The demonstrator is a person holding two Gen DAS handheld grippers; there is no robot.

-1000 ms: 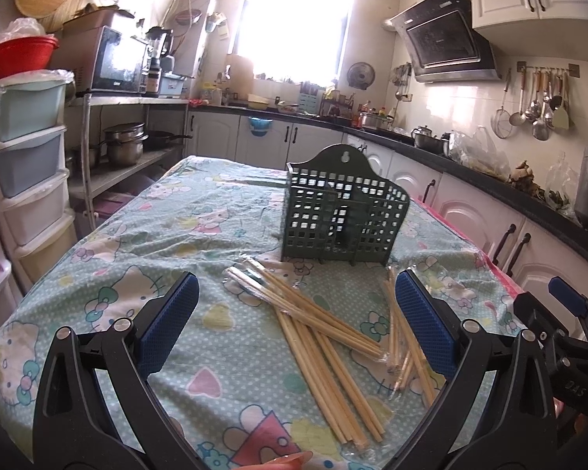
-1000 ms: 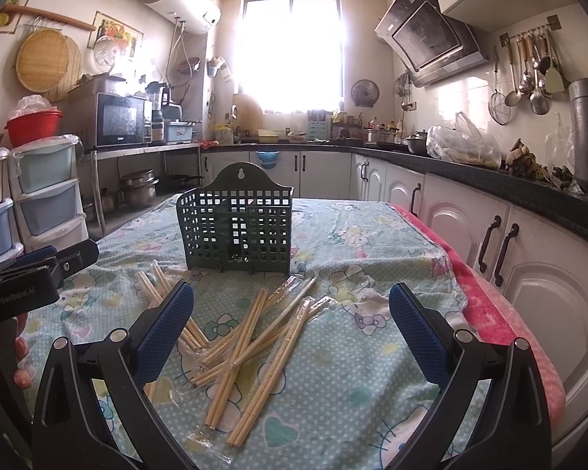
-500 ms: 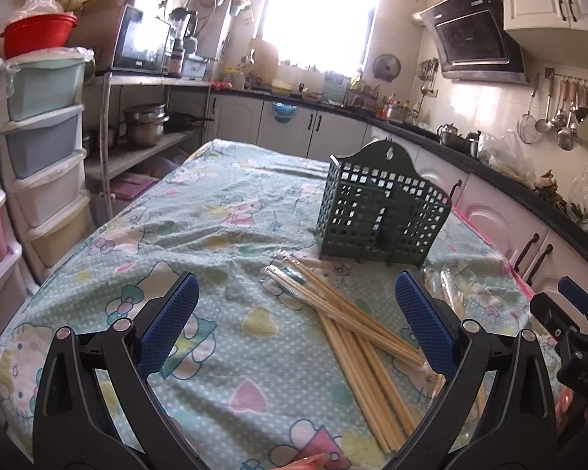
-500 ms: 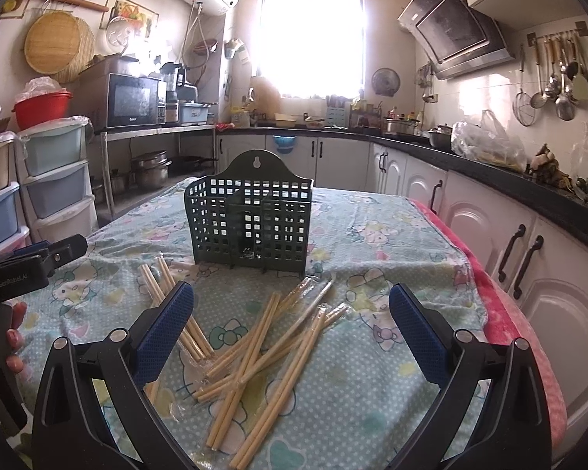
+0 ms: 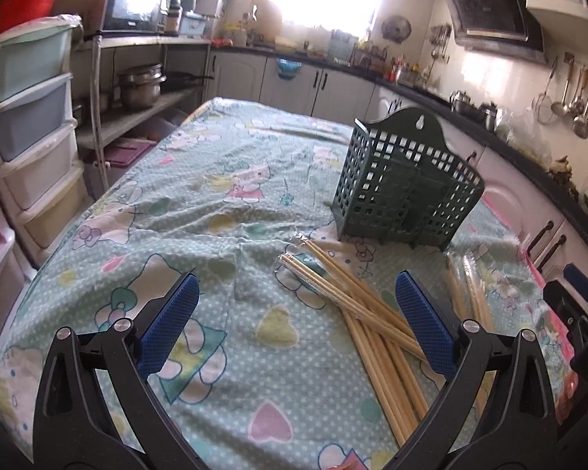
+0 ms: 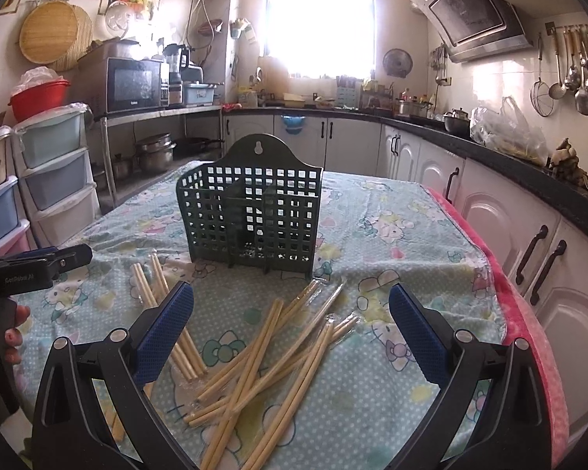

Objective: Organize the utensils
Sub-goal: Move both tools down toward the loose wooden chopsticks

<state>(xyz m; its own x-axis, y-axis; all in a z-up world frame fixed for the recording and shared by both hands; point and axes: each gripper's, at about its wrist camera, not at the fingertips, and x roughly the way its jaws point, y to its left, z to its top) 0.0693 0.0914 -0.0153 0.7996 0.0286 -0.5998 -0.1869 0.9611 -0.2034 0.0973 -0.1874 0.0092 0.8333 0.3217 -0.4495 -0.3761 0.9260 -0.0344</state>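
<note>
Both grippers — left (image 5: pixel 296 327), right (image 6: pixel 292 331) — fingers wide, holding nothing. Chopsticks (image 6: pixel 262 356) scattered on bench (image 6: pixel 392 211) just in front of holder (image 6: pixel 253 219) — holder upright.

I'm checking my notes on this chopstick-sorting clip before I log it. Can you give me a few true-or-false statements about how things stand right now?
1. The green utensil basket stands upright on the tablecloth. True.
2. Several chopsticks already stand in the basket. False: they all lie on the cloth in front of it, and the basket looks empty.
3. The right hand-held gripper is open and holds nothing. True.
4. The left hand-held gripper is shut on a chopstick. False: its jaws are wide apart and empty.
5. Some chopsticks are in clear plastic sleeves. True.
</note>
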